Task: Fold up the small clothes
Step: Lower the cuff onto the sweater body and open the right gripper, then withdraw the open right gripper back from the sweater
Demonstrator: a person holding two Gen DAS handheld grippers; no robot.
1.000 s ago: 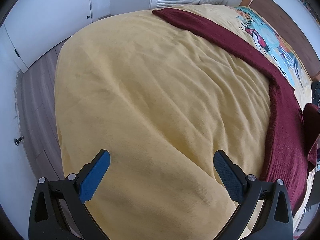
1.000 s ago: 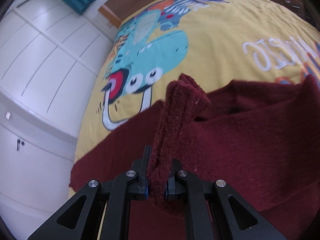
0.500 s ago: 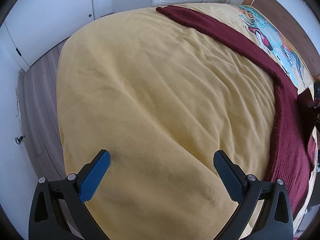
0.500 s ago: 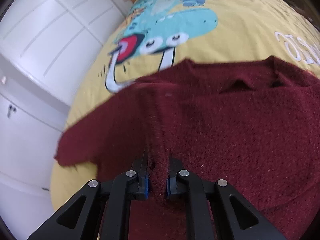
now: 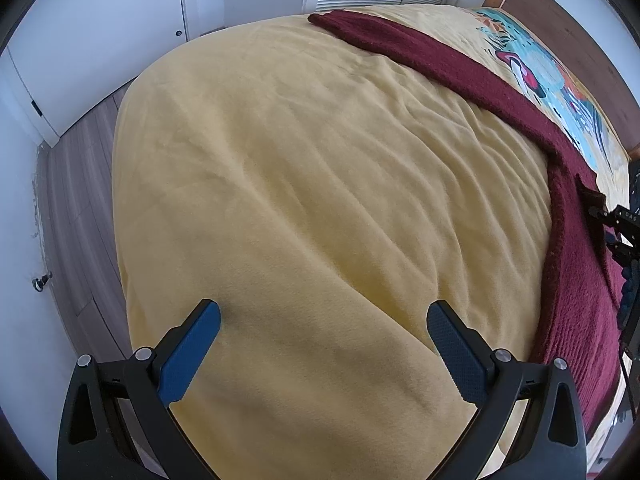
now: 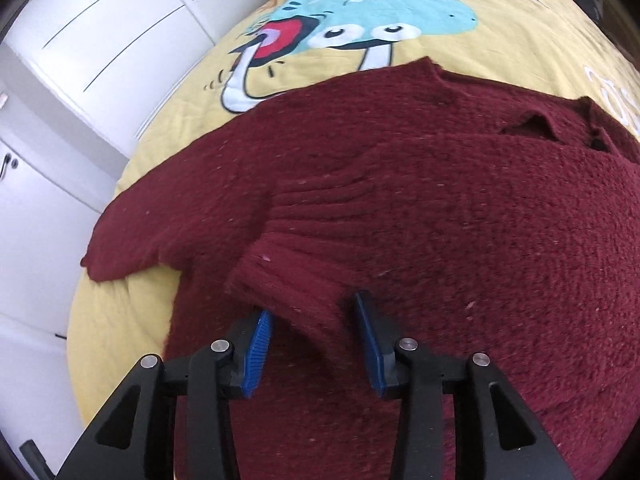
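Since a second ago, our right gripper (image 6: 314,330) has let go of the sleeve cuff (image 6: 296,276) it was pinching and holding up; its blue fingers (image 6: 258,354) now stand parted, and the cuff lies folded across the body of the dark red knitted sweater (image 6: 460,208), its ribbed end sitting between the finger pads. We cannot tell whether the pads still touch the knit.

Our left gripper (image 5: 320,350) has kept its place, with its blue fingers (image 5: 190,354) spread wide over plain yellow cloth, holding nothing.

Outward from the right fingers, the sweater is spread flat on the bed (image 6: 520,24), neckline toward the far side, its other sleeve (image 6: 132,236) reaching out to the left toward the bed's edge. In the left wrist view that long sleeve runs as a dark red band (image 5: 440,64) across the far right of the bed, well apart from the left fingers.

The bed wears a soft, lightly wrinkled yellow cover (image 5: 300,180). Past the sweater the cover carries a printed cartoon creature (image 6: 360,12) in teal, with round white eyes and a red mouth, and white lettering at the right.

Around the bed are white cupboard doors (image 6: 80,40), a strip of grey-brown wooden floor (image 5: 76,184) on the left, and a brown wooden panel (image 5: 560,8) at the far end.
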